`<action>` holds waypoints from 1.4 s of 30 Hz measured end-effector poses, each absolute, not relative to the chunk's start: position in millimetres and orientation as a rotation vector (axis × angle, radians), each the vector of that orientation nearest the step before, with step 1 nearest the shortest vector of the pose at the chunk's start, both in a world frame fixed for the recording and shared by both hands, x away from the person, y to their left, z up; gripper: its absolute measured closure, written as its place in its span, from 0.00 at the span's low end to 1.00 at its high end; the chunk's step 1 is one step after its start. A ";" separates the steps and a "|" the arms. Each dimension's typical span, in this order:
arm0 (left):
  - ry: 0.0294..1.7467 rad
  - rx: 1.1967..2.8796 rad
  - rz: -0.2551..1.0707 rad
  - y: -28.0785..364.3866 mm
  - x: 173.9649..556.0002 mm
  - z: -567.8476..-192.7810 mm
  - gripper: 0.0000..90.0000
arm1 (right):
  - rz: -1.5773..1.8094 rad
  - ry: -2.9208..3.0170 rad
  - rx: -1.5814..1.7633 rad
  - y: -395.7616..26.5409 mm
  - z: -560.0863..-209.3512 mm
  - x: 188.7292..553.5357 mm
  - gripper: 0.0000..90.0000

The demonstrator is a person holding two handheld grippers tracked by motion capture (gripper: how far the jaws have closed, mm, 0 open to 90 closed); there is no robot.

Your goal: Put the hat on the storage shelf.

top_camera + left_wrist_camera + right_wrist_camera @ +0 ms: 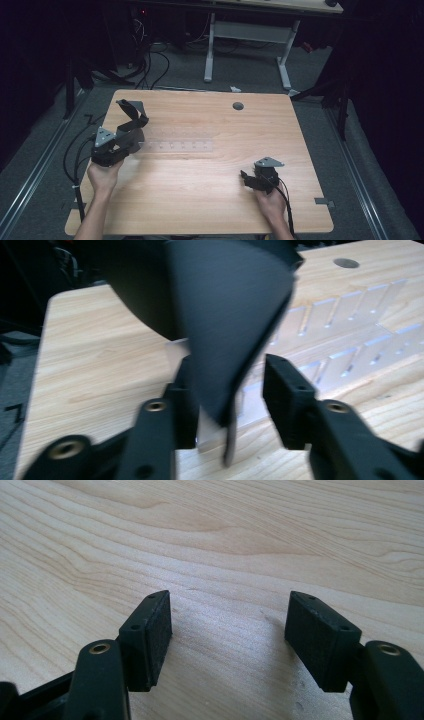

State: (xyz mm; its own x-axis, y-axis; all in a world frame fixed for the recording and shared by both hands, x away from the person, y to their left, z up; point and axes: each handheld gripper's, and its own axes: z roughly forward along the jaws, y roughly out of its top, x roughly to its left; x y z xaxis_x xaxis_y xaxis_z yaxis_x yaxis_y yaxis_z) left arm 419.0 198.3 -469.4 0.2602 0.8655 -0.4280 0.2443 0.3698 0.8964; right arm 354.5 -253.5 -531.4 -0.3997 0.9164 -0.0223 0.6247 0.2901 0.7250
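A bent black sheet-like piece stands up from my left gripper at the table's left side. In the left gripper view this black piece looms large and blurred between the jaws of the left gripper. It lies against the left-hand pad, and a gap shows between it and the other pad, so the jaws stand open around it. A clear slotted rack lies flat just past the gripper. My right gripper rests low over bare wood at the front right, open and holding nothing.
The wooden table has a round cable hole near its far edge. A white-legged desk stands beyond it. Cables trail off the left edge onto the grey floor.
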 end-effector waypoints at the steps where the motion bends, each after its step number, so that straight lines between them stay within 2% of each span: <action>1: 1.277 1.152 0.580 199.2 418.2 -469.0 0.60 | 0.896 2.127 1.379 -253.5 -531.4 354.6 0.40; 5: 1.277 1.165 0.580 201.6 412.9 -467.4 0.53 | 0.895 2.128 1.379 -253.5 -531.4 354.5 0.40; 10: 1.264 1.150 0.584 204.3 403.4 -464.7 0.51 | 0.896 2.127 1.379 -253.5 -531.4 354.5 0.40; 26: 1.258 1.157 0.542 202.5 376.2 -467.4 0.48 | 0.895 2.127 1.379 -253.5 -531.4 354.6 0.39; 42: 1.236 1.161 0.439 185.3 355.1 -473.3 0.47 | 0.896 2.127 1.379 -253.5 -531.4 354.5 0.39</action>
